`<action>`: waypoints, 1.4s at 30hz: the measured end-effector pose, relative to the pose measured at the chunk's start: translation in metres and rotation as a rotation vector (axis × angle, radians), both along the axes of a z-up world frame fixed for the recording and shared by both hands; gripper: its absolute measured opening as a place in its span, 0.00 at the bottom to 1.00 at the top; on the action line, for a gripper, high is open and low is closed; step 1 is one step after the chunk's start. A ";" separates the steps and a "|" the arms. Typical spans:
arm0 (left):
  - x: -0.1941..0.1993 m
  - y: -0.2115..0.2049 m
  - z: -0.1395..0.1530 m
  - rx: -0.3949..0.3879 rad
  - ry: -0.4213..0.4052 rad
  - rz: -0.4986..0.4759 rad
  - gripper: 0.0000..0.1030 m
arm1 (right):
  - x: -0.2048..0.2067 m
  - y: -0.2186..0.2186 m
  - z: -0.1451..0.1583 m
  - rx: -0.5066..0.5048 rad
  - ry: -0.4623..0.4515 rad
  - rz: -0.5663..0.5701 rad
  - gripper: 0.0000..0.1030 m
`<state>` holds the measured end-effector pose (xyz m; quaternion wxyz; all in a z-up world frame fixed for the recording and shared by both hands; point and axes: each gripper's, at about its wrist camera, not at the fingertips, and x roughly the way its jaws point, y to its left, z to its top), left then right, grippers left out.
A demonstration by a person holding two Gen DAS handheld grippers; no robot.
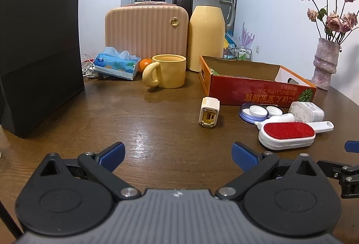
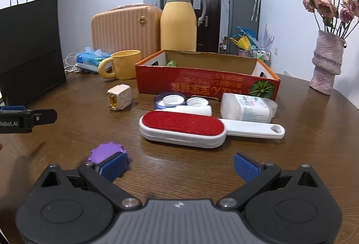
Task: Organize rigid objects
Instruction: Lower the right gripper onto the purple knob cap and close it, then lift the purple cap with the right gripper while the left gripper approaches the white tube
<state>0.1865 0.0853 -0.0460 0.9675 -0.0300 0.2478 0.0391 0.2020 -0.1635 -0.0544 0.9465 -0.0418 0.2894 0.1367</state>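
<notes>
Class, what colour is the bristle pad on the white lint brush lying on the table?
Red; the lint brush shows best in the right wrist view.

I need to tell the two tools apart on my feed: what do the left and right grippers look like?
They look identical. The left gripper and right gripper each have a ribbed grey body, two round black discs, black linkage arms with silver pivot pins, and blue textured finger pads. The right wrist view shows white "Robot.AI" lettering on the left gripper's side.

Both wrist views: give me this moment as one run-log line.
left gripper open, empty | right gripper open, empty | lint brush, charger on table | cardboard box ahead
</notes>
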 end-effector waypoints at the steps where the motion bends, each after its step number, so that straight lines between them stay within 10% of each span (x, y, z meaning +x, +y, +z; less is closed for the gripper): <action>1: -0.001 0.001 0.000 0.000 0.001 0.001 1.00 | 0.001 0.003 -0.001 0.001 0.006 0.008 1.00; 14: -0.007 0.028 -0.003 -0.004 0.042 0.026 1.00 | 0.015 0.055 -0.013 0.015 0.050 0.118 0.98; 31: -0.005 0.042 -0.008 -0.050 0.053 0.020 1.00 | 0.033 0.077 -0.026 -0.010 0.098 0.142 0.51; 42: -0.005 0.035 -0.007 -0.037 0.058 0.019 1.00 | 0.030 0.071 -0.023 0.014 0.080 0.148 0.50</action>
